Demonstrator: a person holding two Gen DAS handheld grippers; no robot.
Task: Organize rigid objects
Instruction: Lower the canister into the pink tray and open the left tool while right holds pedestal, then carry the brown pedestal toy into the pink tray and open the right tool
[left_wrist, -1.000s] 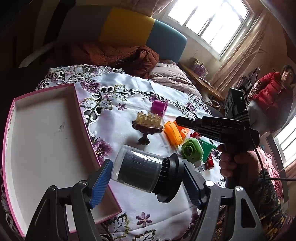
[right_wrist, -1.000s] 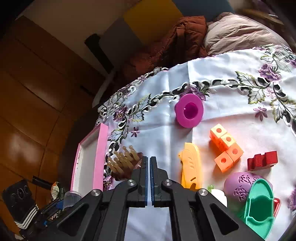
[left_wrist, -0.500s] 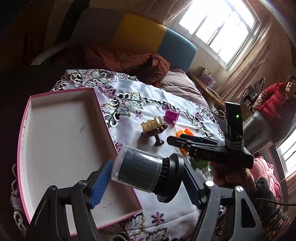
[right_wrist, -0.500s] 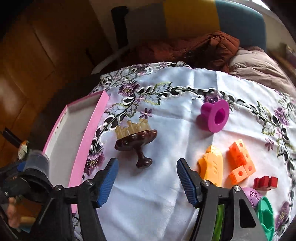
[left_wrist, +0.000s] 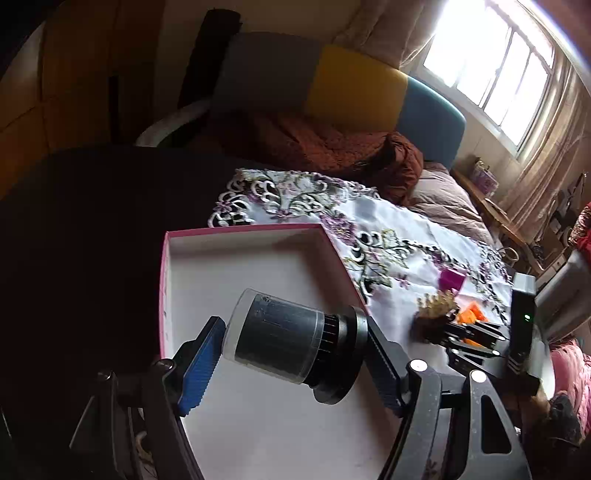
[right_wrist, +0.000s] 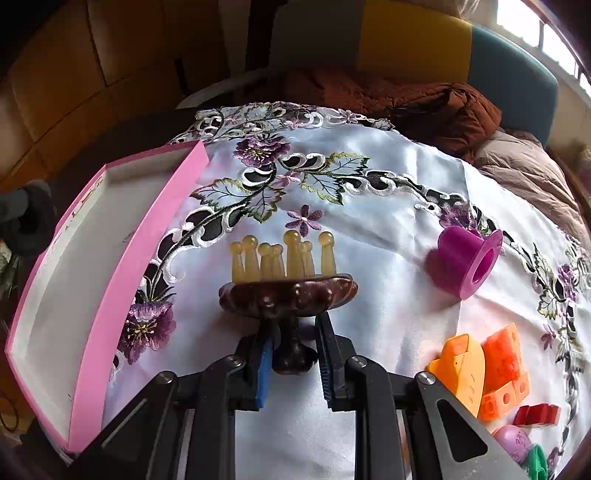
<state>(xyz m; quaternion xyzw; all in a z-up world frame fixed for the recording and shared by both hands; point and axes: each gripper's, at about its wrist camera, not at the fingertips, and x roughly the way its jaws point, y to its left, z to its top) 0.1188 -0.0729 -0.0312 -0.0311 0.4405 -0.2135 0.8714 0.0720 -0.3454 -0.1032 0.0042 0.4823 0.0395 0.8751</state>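
Observation:
My left gripper (left_wrist: 291, 365) is shut on a black cylinder with a clear cap (left_wrist: 291, 343) and holds it over the pink-rimmed white tray (left_wrist: 236, 258). My right gripper (right_wrist: 293, 358) has its jaws around the stem of a brown scalp massager with yellow prongs (right_wrist: 288, 284) that stands on the floral tablecloth (right_wrist: 369, 206); the pads are close to the stem, and contact is not clear. The massager also shows in the left wrist view (left_wrist: 436, 310), with the right gripper (left_wrist: 476, 339) at it. The tray is to the left in the right wrist view (right_wrist: 122, 258).
A purple spool (right_wrist: 467, 260) lies on its side to the right of the massager. An orange toy (right_wrist: 460, 373), orange blocks (right_wrist: 506, 369), a red block (right_wrist: 535, 413) and purple and green toys (right_wrist: 524, 443) sit at the right. A bed with a brown quilt (left_wrist: 332, 147) lies behind.
My left gripper has carried the cylinder left to above the tray. My right gripper opened, moved down to the massager and narrowed around its stem.

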